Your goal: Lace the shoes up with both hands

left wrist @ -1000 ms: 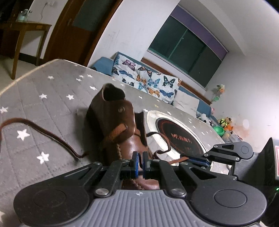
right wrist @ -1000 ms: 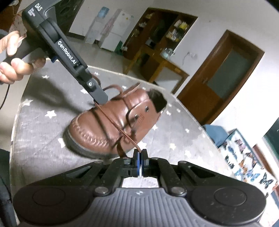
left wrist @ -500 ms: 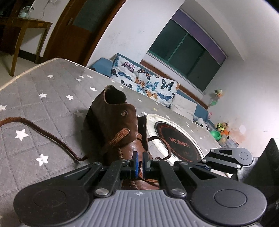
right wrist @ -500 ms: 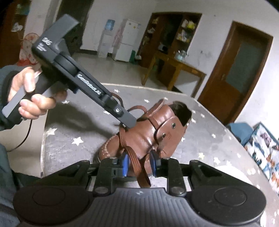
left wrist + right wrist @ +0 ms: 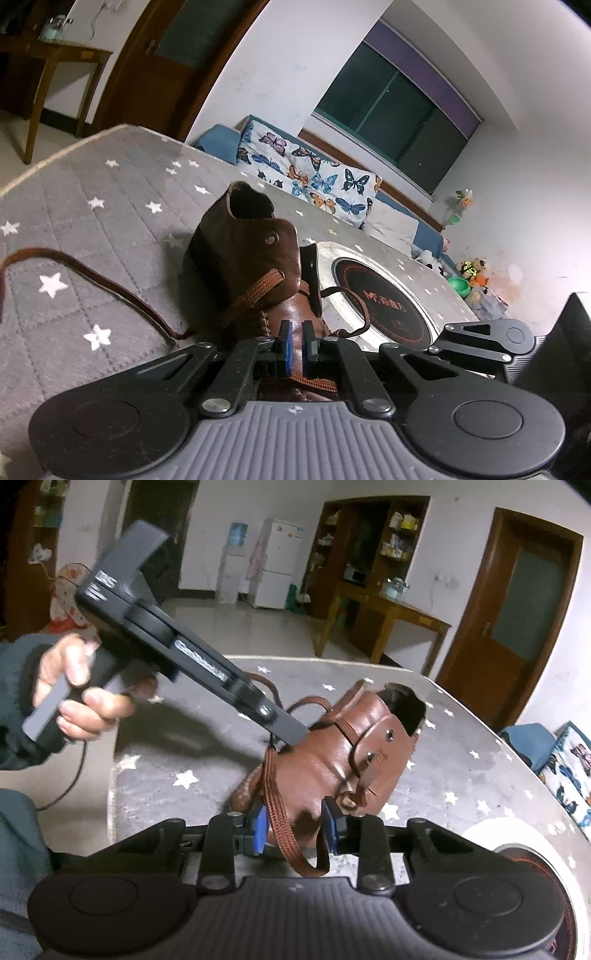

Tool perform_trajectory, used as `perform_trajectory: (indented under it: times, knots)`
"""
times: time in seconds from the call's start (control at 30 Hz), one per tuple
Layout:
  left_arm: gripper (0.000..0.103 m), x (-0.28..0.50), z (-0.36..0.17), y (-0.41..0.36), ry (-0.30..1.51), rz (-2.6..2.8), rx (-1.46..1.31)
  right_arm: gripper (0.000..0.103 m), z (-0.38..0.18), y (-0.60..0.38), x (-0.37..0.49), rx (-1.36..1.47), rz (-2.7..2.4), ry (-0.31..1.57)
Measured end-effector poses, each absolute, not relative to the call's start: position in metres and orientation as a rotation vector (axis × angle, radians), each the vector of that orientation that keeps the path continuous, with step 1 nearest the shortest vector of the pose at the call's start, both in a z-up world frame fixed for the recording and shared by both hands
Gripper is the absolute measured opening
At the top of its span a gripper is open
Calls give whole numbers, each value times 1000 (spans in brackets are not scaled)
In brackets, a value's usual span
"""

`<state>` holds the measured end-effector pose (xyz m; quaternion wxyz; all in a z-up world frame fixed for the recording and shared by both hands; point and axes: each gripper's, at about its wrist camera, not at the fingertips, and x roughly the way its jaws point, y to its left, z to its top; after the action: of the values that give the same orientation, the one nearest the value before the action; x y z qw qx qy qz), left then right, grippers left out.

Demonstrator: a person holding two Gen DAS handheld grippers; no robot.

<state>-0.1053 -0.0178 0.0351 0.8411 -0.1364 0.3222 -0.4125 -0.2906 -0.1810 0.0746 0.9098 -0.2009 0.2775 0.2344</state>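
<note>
Left tool (image 5: pixel 295 345): no change from a second ago, jaws nearly closed, pinching the brown lace (image 5: pixel 279 812) right at the tip. The right wrist view shows the lace dropping straight down from that tip. Hand (image 5: pixel 81 694) on its handle hasn't shifted. Shoe (image 5: pixel 251 266) sits upright on the grey starred counter (image 5: pixel 74 221), opening facing away from the left tool, the lace's free end trailing off to the left across the cloth. Right tool (image 5: pixel 297 823) is what changed: a second ago it was clamped on the lace, and its jaws have just been opening. They now stand partly apart with the lace hanging loose between the pads, close to one pad but not squeezed, looping under. My read: the right side has let go to re-grip or reposition while the left keeps the strand in hand. Lacing is only partly done, upper holes look empty. Count: one shoe, one lace visible with one loose end on the counter, two tools, one hand in view, two metal studs on the shoe's near side, one round hob plate (image 5: pixel 380 295) set in the counter.
</note>
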Motion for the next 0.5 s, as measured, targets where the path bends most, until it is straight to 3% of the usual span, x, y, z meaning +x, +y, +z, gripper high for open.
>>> perform_trajectory:
  times: [0.3,0.37,0.47,0.5]
  knots:
    - [7,-107,38,-13,661,-861,-275,34,81,-191,-296,-375,520,616]
    - [9,-109,39,-9,657,-859,-271,31,80,-190,-294,-373,483,601]
    - [14,-112,41,-4,647,-850,-265,11,79,-192,-288,-344,458,596]
    - [16,-112,43,-1,642,-845,-263,10,79,-192,-286,-338,444,591]
